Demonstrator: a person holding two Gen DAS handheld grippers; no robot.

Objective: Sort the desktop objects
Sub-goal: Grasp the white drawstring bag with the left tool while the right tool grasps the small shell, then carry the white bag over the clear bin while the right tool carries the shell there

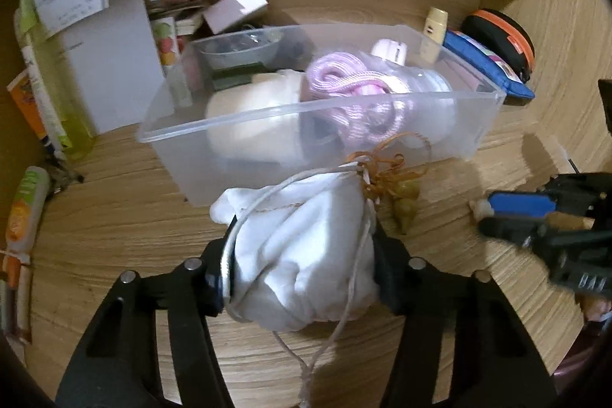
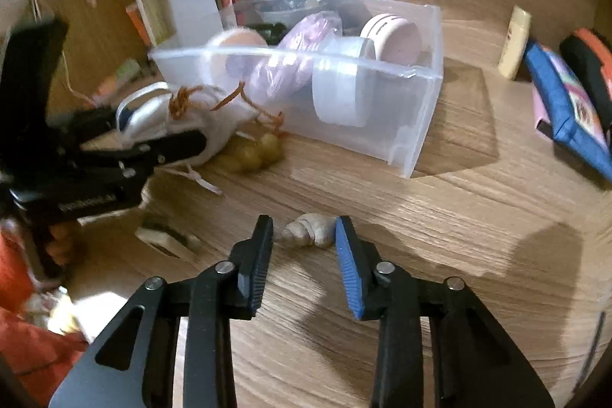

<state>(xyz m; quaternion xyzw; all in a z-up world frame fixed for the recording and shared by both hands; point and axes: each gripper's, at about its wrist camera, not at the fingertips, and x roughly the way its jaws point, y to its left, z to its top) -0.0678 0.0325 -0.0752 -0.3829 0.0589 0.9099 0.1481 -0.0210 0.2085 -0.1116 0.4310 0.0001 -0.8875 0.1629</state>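
Note:
My left gripper (image 1: 302, 255) is shut on a white drawstring pouch (image 1: 306, 247) with an orange cord, held just in front of the clear plastic bin (image 1: 267, 111). It also shows in the right wrist view (image 2: 168, 136), pouch between its fingers, beside the bin (image 2: 420, 117). The bin holds a purple cloth (image 1: 344, 79), a white roll, a pink round case (image 2: 397, 37) and a clear jar. My right gripper (image 2: 304, 236) is open, its fingers either side of a small beige seashell (image 2: 308, 226) on the desk. Yellow-green beads (image 2: 252, 150) lie under the pouch.
A white folder (image 1: 114, 64), a green bottle (image 1: 57, 83) and stacked booklets stand at the left back. A blue pouch (image 1: 485, 64), an orange-rimmed black case (image 1: 501, 37) and a cream tube (image 1: 434, 33) lie right of the bin. A tube (image 1: 23, 213) lies far left.

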